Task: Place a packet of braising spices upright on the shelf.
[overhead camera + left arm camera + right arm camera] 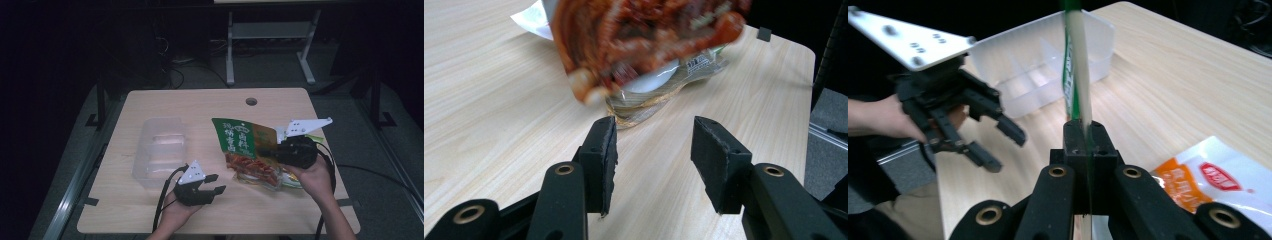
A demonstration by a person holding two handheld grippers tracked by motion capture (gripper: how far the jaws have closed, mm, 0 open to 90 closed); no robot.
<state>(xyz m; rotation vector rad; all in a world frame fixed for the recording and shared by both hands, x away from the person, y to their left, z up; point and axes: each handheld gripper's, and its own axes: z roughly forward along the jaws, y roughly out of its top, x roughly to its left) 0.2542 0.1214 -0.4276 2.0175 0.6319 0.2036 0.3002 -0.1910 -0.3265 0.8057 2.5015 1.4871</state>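
Observation:
A green and orange snack bag point(240, 142) hangs tilted above the table, and my right gripper point(265, 150) is shut on its right edge. In the right gripper view the jaws point(1087, 142) pinch the bag's thin edge point(1075, 60), which rises straight up from them. My left gripper point(215, 183) rests near the table's front edge, open, with nothing between its jaws. In the left gripper view the gripper point(654, 145) points at the bag's blurred lower end point(644, 35), a little way off. The left gripper point(1003, 150) also shows open in the right gripper view.
A clear plastic divided container point(160, 150) stands left of the bag on the wooden table point(200, 105). Another packet point(282, 182), orange and white point(1213, 175), lies on the table under the raised bag. A round hole point(251, 101) is near the far edge.

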